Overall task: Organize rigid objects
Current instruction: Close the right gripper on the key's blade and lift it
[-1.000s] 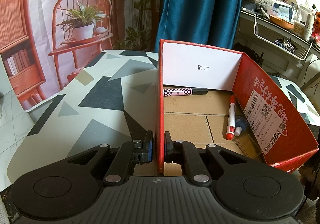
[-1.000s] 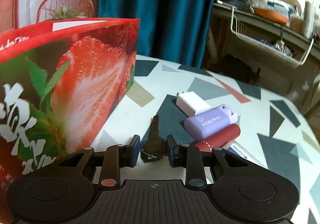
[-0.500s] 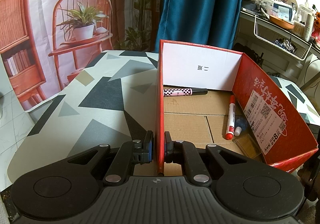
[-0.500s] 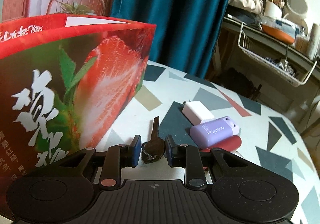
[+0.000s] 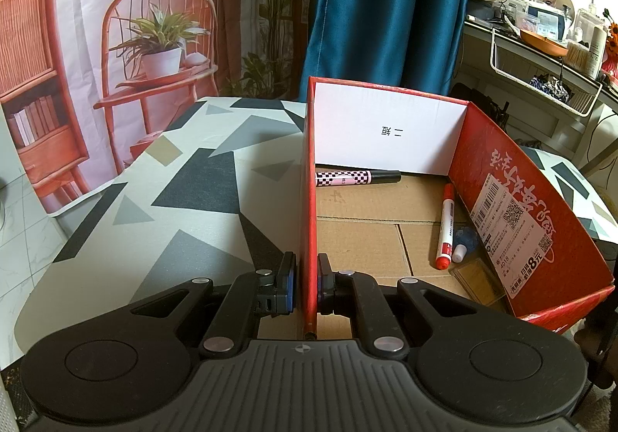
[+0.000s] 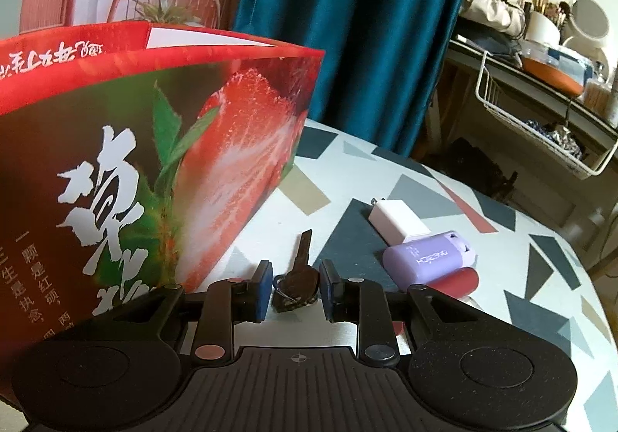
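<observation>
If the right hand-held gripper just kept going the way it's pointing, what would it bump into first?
Probably the dark key, which already lies between the right hand-held gripper pads. Past it looks like bare table; the white charger sits off to the right, though depth is hard to judge.

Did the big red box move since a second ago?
No. In the left wrist view the red box keeps its place on the patterned table, with the left tongs clamped on its wall as before.
</observation>
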### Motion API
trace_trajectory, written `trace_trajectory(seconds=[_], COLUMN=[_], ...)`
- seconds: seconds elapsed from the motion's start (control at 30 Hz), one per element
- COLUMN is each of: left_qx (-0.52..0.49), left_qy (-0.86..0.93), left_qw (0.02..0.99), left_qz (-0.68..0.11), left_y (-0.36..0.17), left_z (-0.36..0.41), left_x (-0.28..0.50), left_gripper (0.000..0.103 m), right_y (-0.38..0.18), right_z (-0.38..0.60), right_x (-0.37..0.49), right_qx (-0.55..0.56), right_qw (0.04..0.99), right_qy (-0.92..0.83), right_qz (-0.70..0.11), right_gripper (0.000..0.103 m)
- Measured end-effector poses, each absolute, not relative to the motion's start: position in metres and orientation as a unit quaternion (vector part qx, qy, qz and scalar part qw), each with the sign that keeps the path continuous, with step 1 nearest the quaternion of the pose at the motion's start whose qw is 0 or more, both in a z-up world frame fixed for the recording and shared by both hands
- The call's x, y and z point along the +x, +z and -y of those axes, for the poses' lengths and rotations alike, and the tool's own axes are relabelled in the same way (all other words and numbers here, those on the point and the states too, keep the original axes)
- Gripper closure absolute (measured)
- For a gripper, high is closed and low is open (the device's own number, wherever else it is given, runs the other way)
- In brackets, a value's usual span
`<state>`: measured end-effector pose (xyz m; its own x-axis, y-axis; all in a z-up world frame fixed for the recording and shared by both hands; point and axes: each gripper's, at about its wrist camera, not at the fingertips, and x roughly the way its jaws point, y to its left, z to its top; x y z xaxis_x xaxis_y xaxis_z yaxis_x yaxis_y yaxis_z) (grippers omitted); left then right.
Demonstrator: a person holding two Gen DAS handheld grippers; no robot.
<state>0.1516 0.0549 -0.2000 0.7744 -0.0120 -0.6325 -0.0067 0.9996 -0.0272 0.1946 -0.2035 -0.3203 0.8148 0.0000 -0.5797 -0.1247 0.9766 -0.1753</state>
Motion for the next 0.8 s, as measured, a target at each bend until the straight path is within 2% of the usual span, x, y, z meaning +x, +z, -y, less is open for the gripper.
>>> trace_trajectory(seconds=[0.17, 0.3, 0.8], left_qx=[-0.014, -0.013, -0.011], left_qy=[-0.001, -0.001, 0.0], left_qw=[0.942, 0.942, 0.942], left_qz=[-0.336, -0.335, -0.335], left_y=[-0.2, -0.2, -0.199], left_z=[-0.055, -0.055, -0.055], left_x=[0.152, 0.151, 0.151], left_gripper=[0.092, 0.092, 0.092], right_y=[-0.318, -0.316, -0.319], right_z=[0.209, 0.217, 0.225], right_x=[0.192, 0.188, 0.197], right_qx=[-0.085, -0.062, -0.032], right_qw=[0.952, 0.956, 0.95], right_qy=[0.034, 0.028, 0.012], right_qz=[-0.293, -0.285, -0.31], right_gripper=[0.082, 0.097, 0.093])
